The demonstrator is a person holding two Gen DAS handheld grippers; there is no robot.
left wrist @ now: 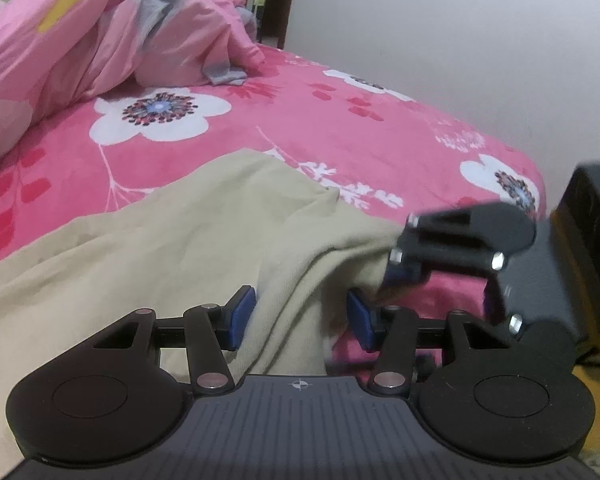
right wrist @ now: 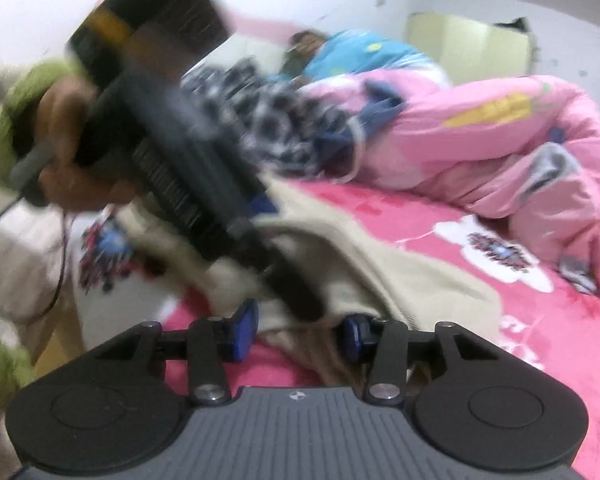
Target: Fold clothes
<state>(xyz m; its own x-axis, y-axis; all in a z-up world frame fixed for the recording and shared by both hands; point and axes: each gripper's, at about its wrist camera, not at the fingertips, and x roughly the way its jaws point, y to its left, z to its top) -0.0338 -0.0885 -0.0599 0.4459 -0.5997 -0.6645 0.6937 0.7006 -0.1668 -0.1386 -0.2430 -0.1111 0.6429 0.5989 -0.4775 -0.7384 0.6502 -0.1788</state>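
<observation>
A beige garment [left wrist: 160, 248] lies spread on the pink floral bed sheet [left wrist: 300, 120]. My left gripper [left wrist: 302, 318] is open, its blue pads on either side of a raised fold of the garment's edge. My right gripper [left wrist: 396, 276] shows blurred at the right of the left wrist view, its tip at the same edge. In the right wrist view my right gripper [right wrist: 300, 330] is open over the beige garment [right wrist: 412, 276], with cloth between the pads. The left gripper's body [right wrist: 172, 148] crosses that view, blurred, held by a hand [right wrist: 64, 160].
A crumpled pink quilt [left wrist: 112, 36] is heaped at the head of the bed, also in the right wrist view [right wrist: 520, 140]. A black-and-white patterned cloth [right wrist: 268, 120] and a blue item [right wrist: 360, 52] lie behind it. A white wall [left wrist: 460, 40] runs along the bed's far side.
</observation>
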